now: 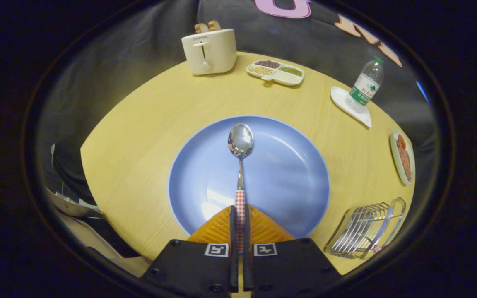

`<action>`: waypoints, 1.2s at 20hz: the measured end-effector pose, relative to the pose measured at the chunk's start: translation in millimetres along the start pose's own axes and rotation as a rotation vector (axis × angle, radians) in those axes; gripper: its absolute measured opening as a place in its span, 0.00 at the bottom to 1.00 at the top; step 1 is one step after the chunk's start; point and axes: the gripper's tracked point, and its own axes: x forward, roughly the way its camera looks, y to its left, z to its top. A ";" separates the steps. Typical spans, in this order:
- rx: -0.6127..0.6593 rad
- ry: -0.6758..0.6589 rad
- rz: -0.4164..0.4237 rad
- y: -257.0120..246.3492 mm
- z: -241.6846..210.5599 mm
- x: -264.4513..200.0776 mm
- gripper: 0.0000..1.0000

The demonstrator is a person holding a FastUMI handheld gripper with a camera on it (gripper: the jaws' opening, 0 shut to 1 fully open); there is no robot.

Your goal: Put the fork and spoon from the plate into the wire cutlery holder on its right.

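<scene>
Both gripper [240, 225] fingers pinch the steel spoon's [240, 142] red-checked handle over the round blue plate [288, 174].

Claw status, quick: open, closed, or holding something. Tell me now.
Claw: closed on the spoon, both fingers pressing its checked handle, bowl pointing ahead over the blue plate.
</scene>
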 end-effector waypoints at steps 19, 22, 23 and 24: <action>-0.076 0.129 -0.054 -73.3 -12.3 -95.6 0.08; -0.076 0.154 -0.074 -94.1 -17.2 -117.4 0.08; -0.083 0.163 -0.086 -101.1 -18.7 -124.0 0.08; -0.086 0.171 -0.098 -108.4 -18.7 -130.6 0.08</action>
